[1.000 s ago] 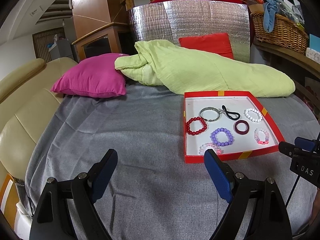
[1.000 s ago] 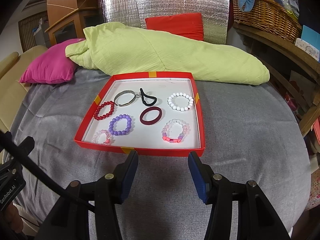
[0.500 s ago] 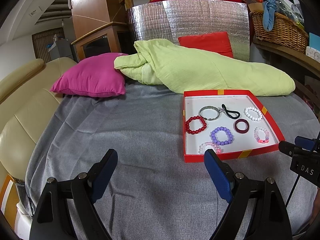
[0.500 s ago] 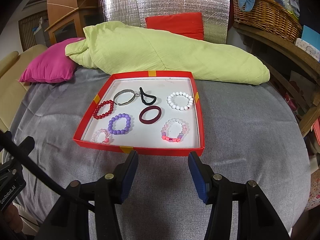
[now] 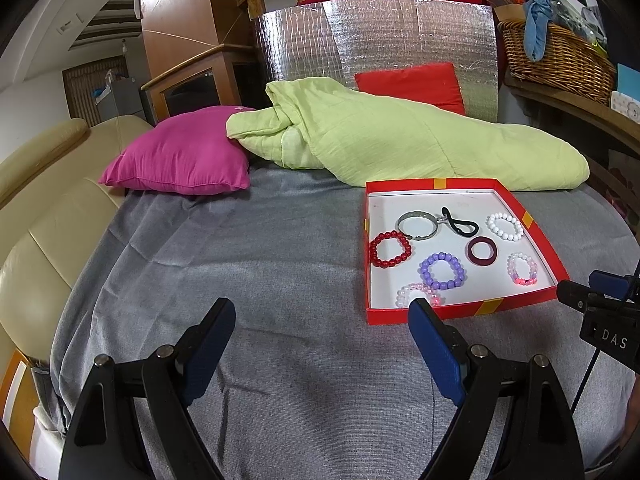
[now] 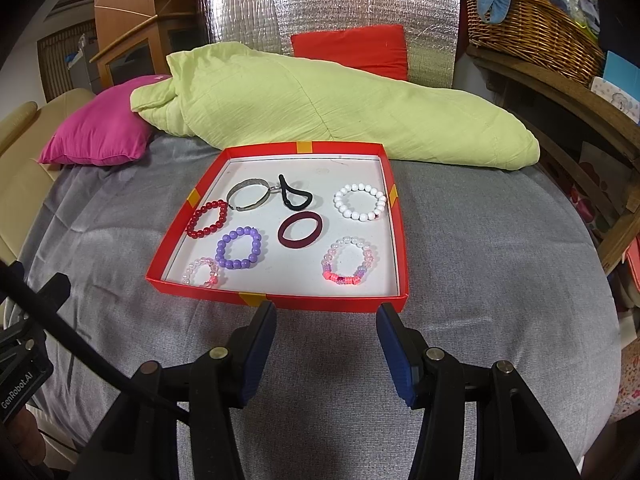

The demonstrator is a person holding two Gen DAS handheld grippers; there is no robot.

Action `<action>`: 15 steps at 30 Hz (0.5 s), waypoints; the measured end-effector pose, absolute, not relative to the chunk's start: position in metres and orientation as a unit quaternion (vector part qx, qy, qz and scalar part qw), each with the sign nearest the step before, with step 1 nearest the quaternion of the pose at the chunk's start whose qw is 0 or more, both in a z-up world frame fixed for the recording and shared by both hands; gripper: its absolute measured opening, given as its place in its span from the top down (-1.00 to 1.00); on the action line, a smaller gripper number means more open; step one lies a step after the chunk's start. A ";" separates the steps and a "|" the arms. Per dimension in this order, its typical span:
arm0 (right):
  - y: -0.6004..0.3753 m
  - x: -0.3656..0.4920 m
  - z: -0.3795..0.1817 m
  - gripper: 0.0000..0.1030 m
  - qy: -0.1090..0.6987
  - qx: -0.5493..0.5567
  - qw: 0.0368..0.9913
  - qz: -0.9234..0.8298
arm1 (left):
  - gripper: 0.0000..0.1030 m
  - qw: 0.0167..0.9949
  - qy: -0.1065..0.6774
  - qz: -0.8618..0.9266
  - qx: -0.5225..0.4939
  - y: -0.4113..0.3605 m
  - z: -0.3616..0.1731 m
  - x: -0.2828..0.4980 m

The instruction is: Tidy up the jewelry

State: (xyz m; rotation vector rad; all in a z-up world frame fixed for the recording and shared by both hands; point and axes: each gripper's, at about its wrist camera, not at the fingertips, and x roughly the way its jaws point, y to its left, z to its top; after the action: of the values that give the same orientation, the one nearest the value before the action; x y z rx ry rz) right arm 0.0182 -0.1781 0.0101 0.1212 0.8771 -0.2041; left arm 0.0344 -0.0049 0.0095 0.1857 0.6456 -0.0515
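While every bracelet already lies spread inside the red tray on the grey cover, we judge little remains, our left gripper wide and empty, right gripper half-spread, holding nothing.

Pale pink bracelet partly hidden

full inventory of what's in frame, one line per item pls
tray: 1, red, white floor, on grey cover
beaded bracelets: 5, red, purple, white, two clear-pink, in tray
metal bangle: 1, silver, tray's far part
maroon ring: 1, tray centre
black loop: 1, beside bangle
blanket: 1, light green, behind tray
pillows: magenta, red
basket: 1, wicker, shelf
left gripper: open, empty
right gripper: open, empty
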 end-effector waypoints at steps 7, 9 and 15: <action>-0.178 0.018 0.010 -0.09 0.424 0.058 0.899 -0.099 | -0.72 0.944 0.316 -0.027 0.092 -0.006 0.010 0.033; -0.178 0.018 0.010 -0.09 0.424 0.058 0.898 -0.099 | -0.72 0.944 0.316 -0.027 0.092 -0.006 0.010 0.033; -0.177 0.018 0.011 -0.09 0.424 0.058 0.898 -0.099 | -0.72 0.944 0.316 -0.028 0.093 -0.006 0.010 0.033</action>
State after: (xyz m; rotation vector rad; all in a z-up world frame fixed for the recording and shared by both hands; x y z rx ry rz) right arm 0.0177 -0.1774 0.0105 0.1207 0.8774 -0.2046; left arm 0.0328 -0.0058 0.0103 0.1903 0.6449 -0.0573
